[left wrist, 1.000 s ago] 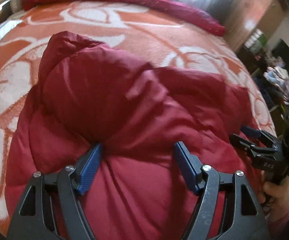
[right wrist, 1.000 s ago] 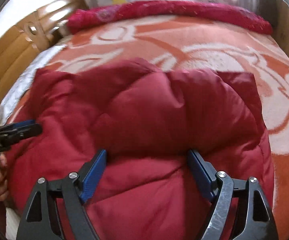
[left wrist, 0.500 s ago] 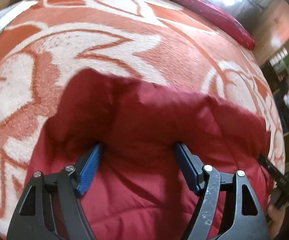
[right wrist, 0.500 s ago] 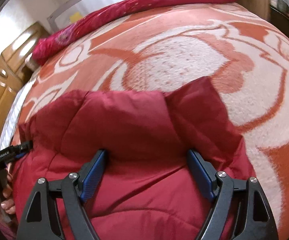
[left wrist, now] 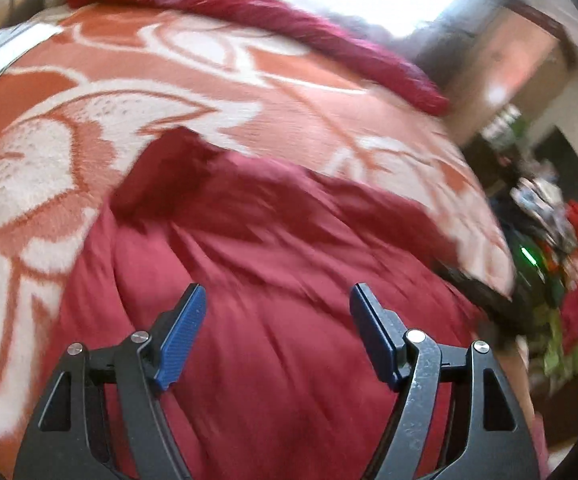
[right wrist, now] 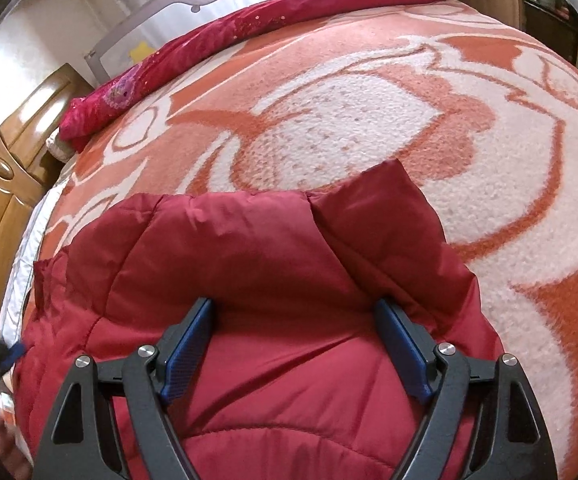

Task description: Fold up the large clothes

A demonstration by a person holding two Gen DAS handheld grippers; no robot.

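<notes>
My right claw (right wrist: 293,344) grasps a thick fold of the red puffer jacket (right wrist: 249,248). Its jaws have just been opening, with the fold between the pads. My left claw (left wrist: 277,336) hangs released above the same coat. The coat lies bunched at the near edge of the bed (right wrist: 369,120). I judge it light, springy and slick - best pinched deep at a seam or hem, not on the puffed face.
</notes>
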